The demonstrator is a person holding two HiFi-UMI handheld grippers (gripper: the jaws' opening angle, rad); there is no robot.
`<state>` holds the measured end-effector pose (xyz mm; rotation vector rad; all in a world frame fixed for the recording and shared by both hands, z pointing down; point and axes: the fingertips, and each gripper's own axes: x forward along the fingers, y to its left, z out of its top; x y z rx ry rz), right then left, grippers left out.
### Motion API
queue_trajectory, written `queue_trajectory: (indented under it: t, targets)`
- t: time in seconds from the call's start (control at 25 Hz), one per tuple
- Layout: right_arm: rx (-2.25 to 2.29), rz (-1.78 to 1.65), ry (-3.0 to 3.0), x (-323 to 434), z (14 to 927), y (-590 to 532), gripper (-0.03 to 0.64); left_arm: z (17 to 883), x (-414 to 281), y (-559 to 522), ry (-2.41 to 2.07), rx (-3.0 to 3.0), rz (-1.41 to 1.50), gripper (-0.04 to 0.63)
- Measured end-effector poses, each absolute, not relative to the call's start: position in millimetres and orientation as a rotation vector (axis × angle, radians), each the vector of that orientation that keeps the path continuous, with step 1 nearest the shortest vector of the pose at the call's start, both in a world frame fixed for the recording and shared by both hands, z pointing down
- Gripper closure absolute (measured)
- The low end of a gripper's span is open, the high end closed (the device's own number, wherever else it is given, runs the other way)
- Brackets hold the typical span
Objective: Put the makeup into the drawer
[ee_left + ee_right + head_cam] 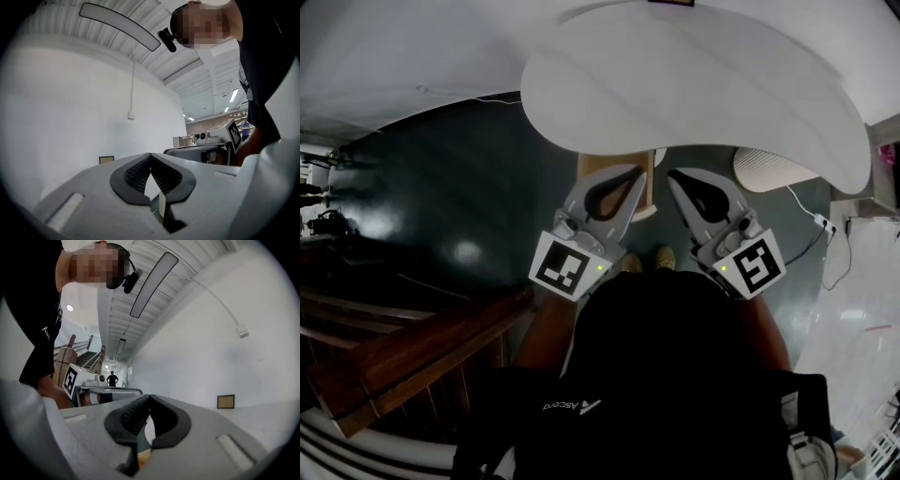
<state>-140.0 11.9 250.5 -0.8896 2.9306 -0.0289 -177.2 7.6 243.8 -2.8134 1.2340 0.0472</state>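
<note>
No makeup and no drawer show in any view. In the head view my left gripper (638,172) and right gripper (673,175) are held side by side in front of the person's body, over the dark floor, with their tips near the table's near edge. Both point level toward a white wall. The left gripper (150,155) has its black pads (133,176) meeting at the tip, shut on nothing. The right gripper (150,396) is likewise shut, with nothing between its pads (131,417).
A white rounded table (694,84) lies ahead, with a wooden piece (607,167) under its edge. Wooden stairs (403,347) run at the left. A white ribbed round object (769,169) and a cable (818,220) lie at the right. A small framed panel (226,401) sits low on the wall.
</note>
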Motion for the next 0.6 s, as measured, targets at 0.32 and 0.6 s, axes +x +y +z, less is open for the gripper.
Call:
queue_trajectory:
  t: [0.32,0.6]
  targets:
    - [-0.901,-0.022,2.934,-130,251,11,0.614,246,-166,8,1.207,-2.828,0.040,0.584]
    - [-0.907,-0.013,2.936,-136,248,21,0.614,242,-171,18,1.193,-2.827,0.053,0.584]
